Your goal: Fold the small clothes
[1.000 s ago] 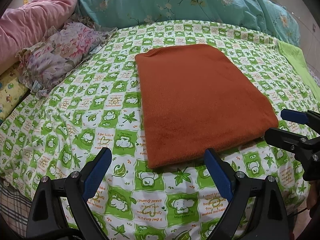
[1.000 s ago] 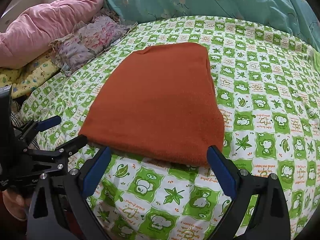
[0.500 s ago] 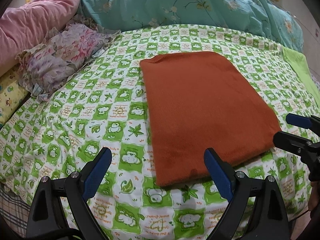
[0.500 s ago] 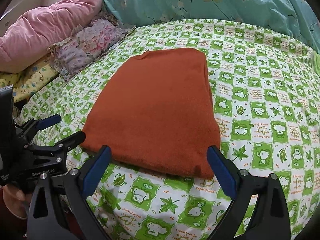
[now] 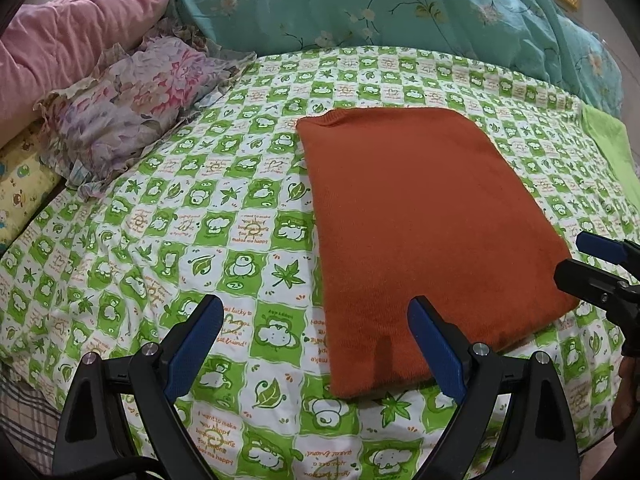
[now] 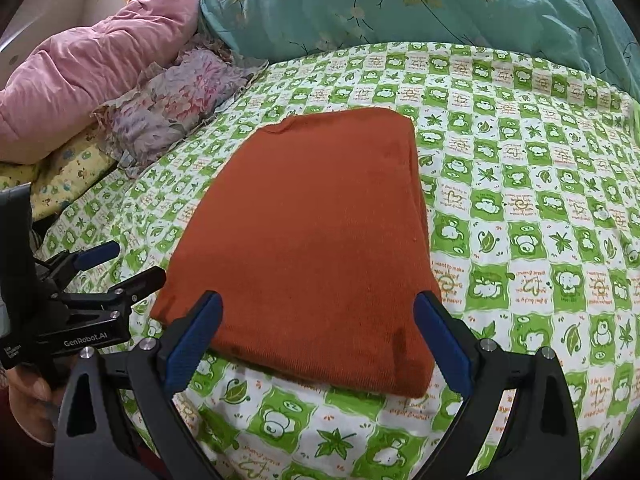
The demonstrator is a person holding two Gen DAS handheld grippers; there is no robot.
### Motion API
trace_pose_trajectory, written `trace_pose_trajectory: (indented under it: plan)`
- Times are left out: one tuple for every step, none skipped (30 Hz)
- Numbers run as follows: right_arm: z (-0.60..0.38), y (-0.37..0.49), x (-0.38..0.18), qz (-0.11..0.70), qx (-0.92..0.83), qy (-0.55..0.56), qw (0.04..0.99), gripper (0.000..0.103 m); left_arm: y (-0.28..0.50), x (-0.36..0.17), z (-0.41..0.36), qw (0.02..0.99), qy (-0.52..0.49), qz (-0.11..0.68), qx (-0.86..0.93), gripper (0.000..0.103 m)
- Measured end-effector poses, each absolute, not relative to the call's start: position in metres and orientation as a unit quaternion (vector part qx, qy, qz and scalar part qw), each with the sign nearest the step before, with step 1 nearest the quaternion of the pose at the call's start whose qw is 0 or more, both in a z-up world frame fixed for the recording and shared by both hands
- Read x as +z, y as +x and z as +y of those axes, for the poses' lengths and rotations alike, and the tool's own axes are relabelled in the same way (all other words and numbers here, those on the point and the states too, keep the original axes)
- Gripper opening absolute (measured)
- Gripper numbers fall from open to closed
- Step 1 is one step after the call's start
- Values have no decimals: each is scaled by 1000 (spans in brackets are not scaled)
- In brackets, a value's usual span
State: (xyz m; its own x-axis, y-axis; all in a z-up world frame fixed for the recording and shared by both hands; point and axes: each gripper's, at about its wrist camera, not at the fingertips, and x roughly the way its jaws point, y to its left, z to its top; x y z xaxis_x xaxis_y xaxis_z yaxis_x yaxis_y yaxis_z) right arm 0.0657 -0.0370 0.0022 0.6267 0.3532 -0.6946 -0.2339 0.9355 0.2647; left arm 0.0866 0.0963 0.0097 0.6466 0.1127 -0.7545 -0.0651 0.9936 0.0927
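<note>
A rust-orange folded garment (image 5: 424, 232) lay flat on the green-and-white checked bedsheet (image 5: 224, 232) — a neat rectangle, long axis running from the bed's near edge toward the head end, its collar end pointing at the pillows. In the right wrist view the same garment (image 6: 316, 232) sat mid-bed with its near hem just short of the bed's near edge.

Left gripper (image 5: 316, 344) hovered spread wide over the garment's near-left corner; its left finger was over bare sheet, its right finger over the cloth, nothing pinched. Whether the tips touched the fabric could not be told. Right gripper (image 6: 318, 344) was also spread wide, its blue pads straddling the garment's near hem, gripping nothing.

Each gripper showed in the other's view: the right gripper (image 5: 592, 264) at the garment's near-right corner, the left gripper (image 6: 120, 264) just beside the near-left corner, both with jaws apart.

Along the head end of the bed: a teal floral quilt (image 5: 400, 8), a pink quilt (image 5: 72, 28), a ruffled floral pillow (image 5: 132, 96) and a yellow printed pillow (image 5: 20, 184). A light-green cloth (image 5: 612, 148) lay at the bed's far right edge — well apart from the garment.
</note>
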Motion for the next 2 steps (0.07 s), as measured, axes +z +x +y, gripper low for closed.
trace_pose_trajectory:
  plan:
    - [-38,67,1,401,163,76,898,96,88,9,94,906,28,419,49,94]
    - [-39,69,0,402,164,79,897,96,88,9,93,906,28,419,48,94]
